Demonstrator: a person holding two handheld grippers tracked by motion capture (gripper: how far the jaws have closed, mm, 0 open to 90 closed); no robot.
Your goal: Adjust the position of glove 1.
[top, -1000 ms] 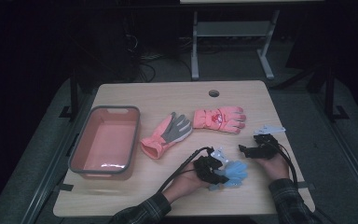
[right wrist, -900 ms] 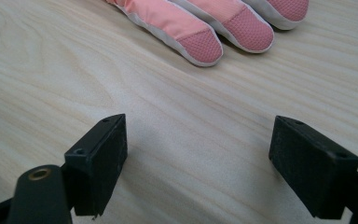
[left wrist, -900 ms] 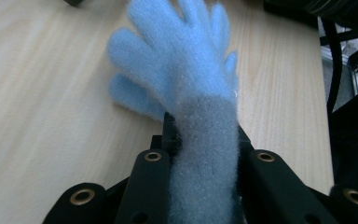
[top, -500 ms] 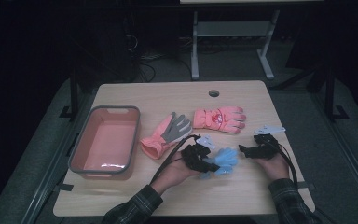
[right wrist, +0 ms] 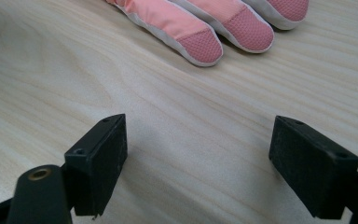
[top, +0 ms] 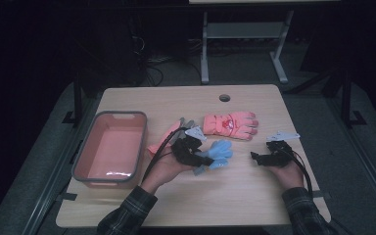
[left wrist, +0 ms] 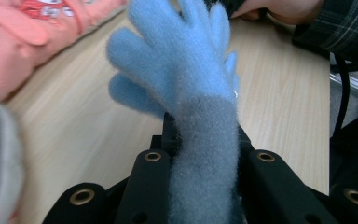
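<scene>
**Blue glove held off the bench in the left gripper**

Bench [top: 235, 196]: pale wood top, round cable hole near the far edge. The person's forearms in plaid sleeves come in from the near side.

Tray [top: 81, 161]: pink inside, grey rim, at the left end of the bench, well apart from both hands.

Pink glove [top: 230, 124]: lies flat past the middle of the bench, its glove tips pointing right. In the right gripper view three of its mesh-capped tips lie on the wood just beyond the jaws.

Pink-and-grey glove [top: 162, 141]: lies slanted between the tray and the pink glove, partly hidden behind the left hand and its cable.

Blue glove [left wrist: 186, 70]: fluffy, light blue with a grey cuff. The left gripper [left wrist: 200, 158] has its fingers [left wrist: 149, 182] closed on the cuff, one on each side, pressing it narrow. The glove stands out beyond them with its tips spread, clear of the wood. In the high view it sits near the middle of the bench, just in front of the pink glove.

Right gripper [right wrist: 198, 158]: low over bare wood at the right side of the bench, its fingers [right wrist: 98, 163] wide apart with nothing between them.
</scene>
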